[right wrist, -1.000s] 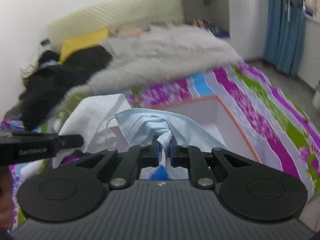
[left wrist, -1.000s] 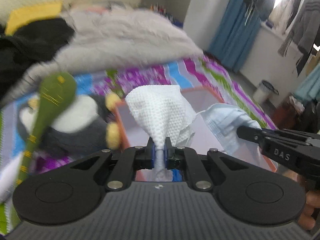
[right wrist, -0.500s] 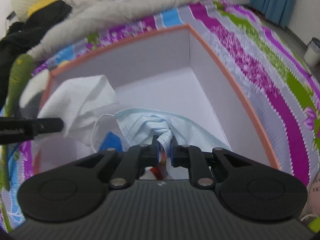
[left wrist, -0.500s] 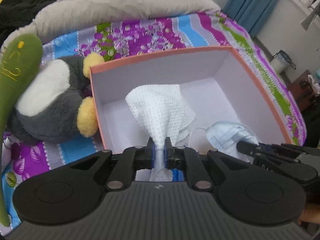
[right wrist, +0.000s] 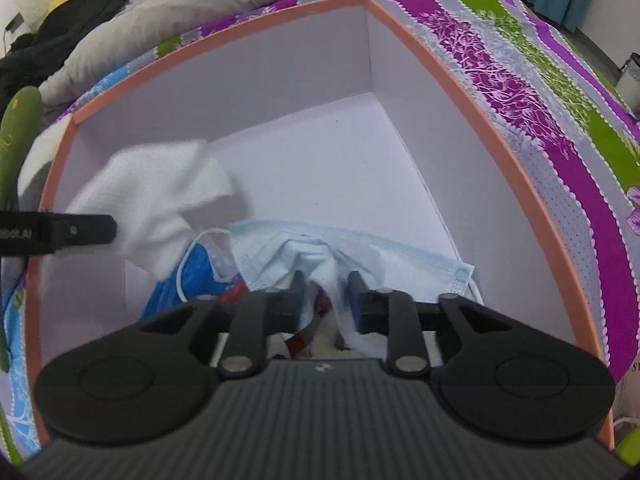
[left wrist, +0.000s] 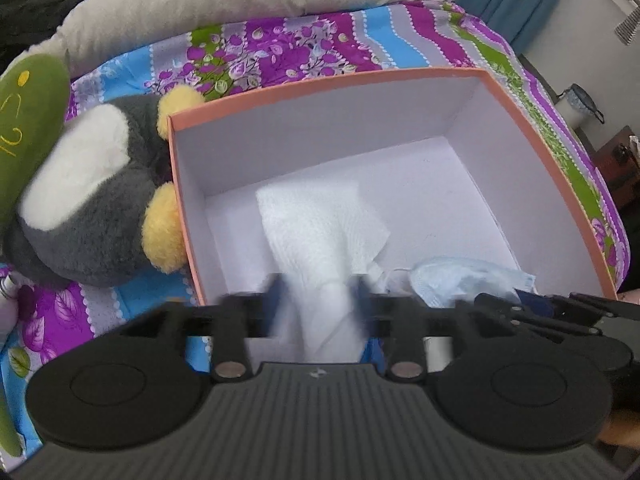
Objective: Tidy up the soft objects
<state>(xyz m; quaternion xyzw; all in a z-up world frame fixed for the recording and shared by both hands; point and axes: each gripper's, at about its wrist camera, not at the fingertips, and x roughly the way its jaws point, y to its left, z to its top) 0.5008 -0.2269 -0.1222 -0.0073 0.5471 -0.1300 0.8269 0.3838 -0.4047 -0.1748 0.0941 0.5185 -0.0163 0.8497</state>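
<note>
An orange-rimmed white box lies on the bed. My left gripper is open over the box's near left, with a white cloth loose between its blurred fingers. My right gripper is open, and a light blue face mask rests in the box between and in front of its fingers. A blue packet lies in the box under the mask.
A grey, white and yellow plush penguin leans against the box's left wall. A green plush lies further left. A grey blanket and dark clothes cover the far bed. The floral sheet surrounds the box.
Both grippers have lowered into the box and opened. The white cloth and the face mask have been let go and now lie inside the box.
</note>
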